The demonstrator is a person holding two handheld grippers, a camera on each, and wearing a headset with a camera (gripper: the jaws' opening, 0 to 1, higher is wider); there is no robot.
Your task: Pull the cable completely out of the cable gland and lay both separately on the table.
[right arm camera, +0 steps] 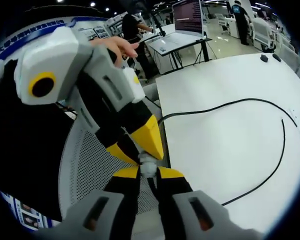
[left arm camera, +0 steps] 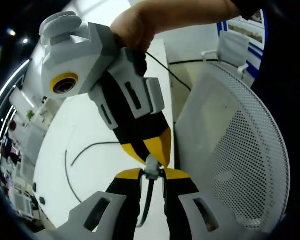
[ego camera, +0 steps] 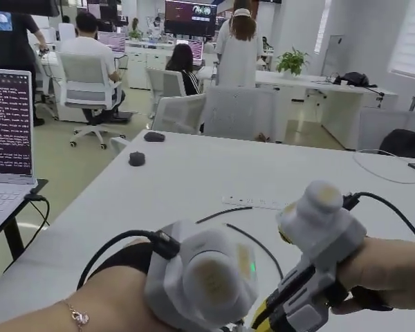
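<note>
The cable gland [left arm camera: 152, 167], small and pale, sits just off the near edge of the bench [left arm camera: 90, 140] above a mesh chair [left arm camera: 240, 150], with the left gripper [left arm camera: 152, 174] fingers clamped on one end, the dark cable [left arm camera: 148, 202] trailing between them, and the right gripper [right arm camera: 149, 173] fingers clamped on the other.

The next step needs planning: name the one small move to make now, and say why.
Probably draw the grippers straight apart: the left gripper and right gripper both pinch the cable gland, and the cable hangs from it, not yet out.
</note>
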